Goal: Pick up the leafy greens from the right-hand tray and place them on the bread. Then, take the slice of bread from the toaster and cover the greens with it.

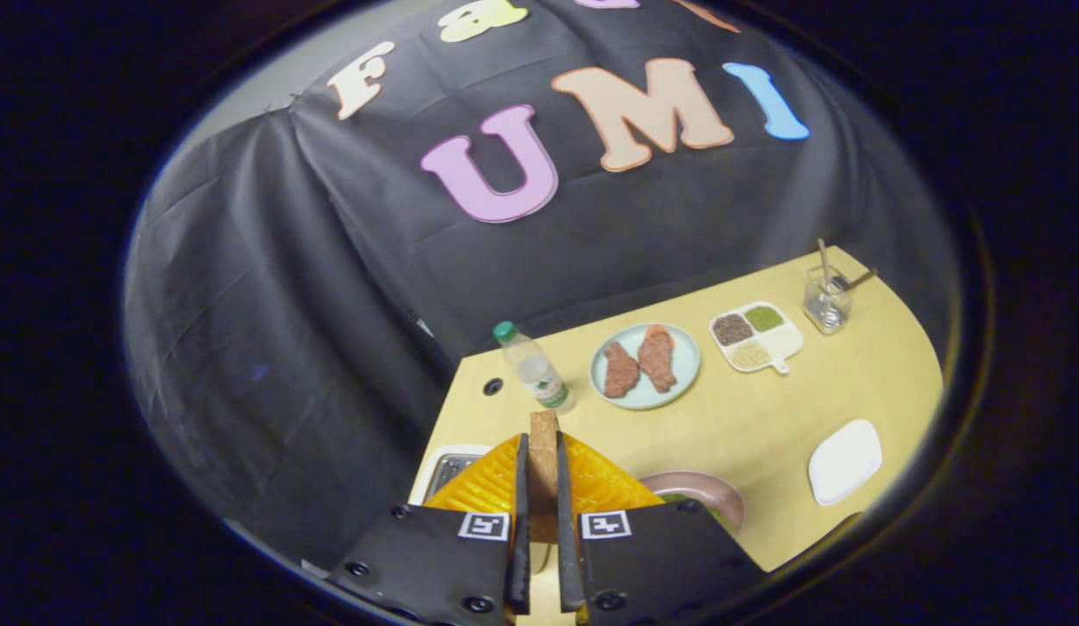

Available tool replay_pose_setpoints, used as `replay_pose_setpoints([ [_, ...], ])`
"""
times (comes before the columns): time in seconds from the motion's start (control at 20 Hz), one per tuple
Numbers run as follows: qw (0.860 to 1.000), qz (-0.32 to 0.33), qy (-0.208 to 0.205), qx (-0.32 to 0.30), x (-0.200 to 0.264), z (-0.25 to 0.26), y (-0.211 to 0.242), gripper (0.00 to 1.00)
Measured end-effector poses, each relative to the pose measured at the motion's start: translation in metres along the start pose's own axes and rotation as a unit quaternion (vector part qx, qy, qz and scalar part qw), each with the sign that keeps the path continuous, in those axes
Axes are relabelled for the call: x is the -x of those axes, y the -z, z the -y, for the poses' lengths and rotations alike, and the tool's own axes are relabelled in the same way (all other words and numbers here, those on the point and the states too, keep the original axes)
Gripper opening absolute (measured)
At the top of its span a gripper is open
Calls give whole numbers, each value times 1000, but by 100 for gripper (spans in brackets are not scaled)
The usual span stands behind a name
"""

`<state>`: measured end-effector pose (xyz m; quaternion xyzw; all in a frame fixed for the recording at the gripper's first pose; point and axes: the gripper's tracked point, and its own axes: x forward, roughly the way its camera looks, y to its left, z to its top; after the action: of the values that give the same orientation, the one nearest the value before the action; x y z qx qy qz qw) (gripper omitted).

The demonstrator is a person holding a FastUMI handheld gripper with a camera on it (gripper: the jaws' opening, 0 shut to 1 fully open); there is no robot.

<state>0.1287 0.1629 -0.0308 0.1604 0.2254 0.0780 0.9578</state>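
Clamped between the two black fingers (520,522) of the gripper (543,452) is one slice of bread (543,461), held upright on its edge, so that only its thin brown crust side is seen, with the top of the slice rising just above the fingertips. Both fingers are pressed flat against its faces. Behind the fingers on either side, ridged orange-yellow pads (487,482) are seen. Just beyond them to the left, one corner of a white toaster (448,469) with a dark slot is visible, and just to the right one pinkish-brown plate (709,491) is partly hidden by the gripper body; something green is glimpsed in it, too small to be identified. Further ahead on the yellow table (748,417) are set one plastic bottle with a green cap (532,365), one pale blue plate (645,365) with two brown pieces of meat (639,361), one white divided dish (756,335) with three fillings, and one clear glass (826,300) holding sticks. Off to the right lies one white square dish (845,461).
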Motion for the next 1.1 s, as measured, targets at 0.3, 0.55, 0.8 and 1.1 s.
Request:
replay_pose_setpoints([
  [0.3, 996, -23, -38, -80, -4, 42, 56, 16],
  [0.55, 988, -7, -72, -135, -10, 66, 76, 16],
  [0.8, 987, -21, -62, -145, -25, 91, 105, 16],
  [1.1, 990, -36, -22, -134, -34, 126, 121, 16],
])
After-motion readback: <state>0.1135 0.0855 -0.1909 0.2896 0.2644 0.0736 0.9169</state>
